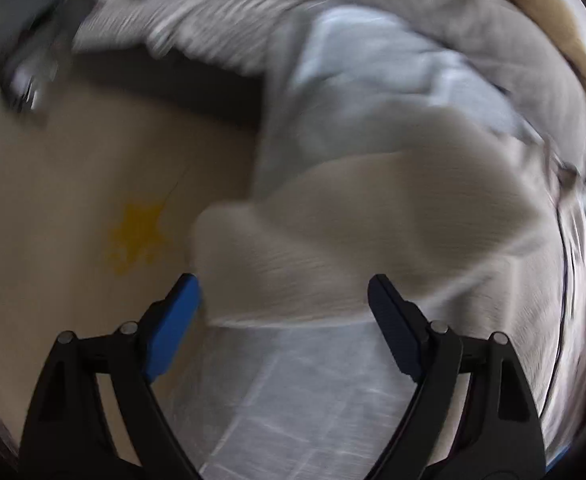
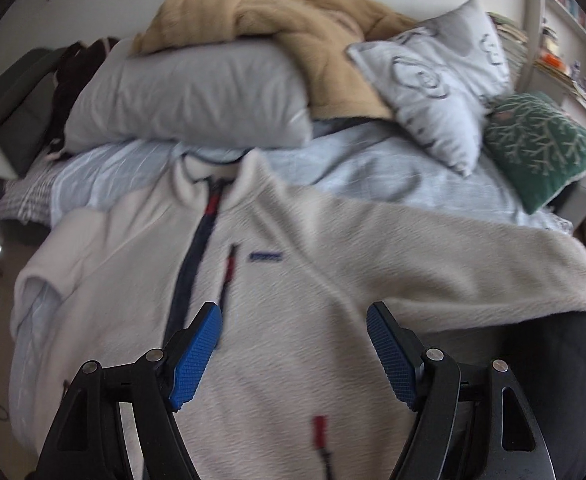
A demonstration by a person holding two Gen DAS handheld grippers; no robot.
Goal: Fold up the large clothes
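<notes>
A cream fleece jacket (image 2: 333, 280) with a dark blue zip strip and red zip pulls lies front up on the bed, one sleeve spread out to the right. My right gripper (image 2: 293, 320) is open and empty just above its chest. In the blurred left wrist view, my left gripper (image 1: 283, 292) is open and empty over a folded cream part of the jacket (image 1: 373, 232) near the bed's side edge.
A pale blue duvet (image 2: 373, 176) covers the bed. A grey pillow (image 2: 189, 100), a tan blanket (image 2: 293, 20), a patterned pillow (image 2: 445, 80) and a green cushion (image 2: 541, 148) lie at its head. Beige floor with a yellow star (image 1: 137, 236) lies left of the bed.
</notes>
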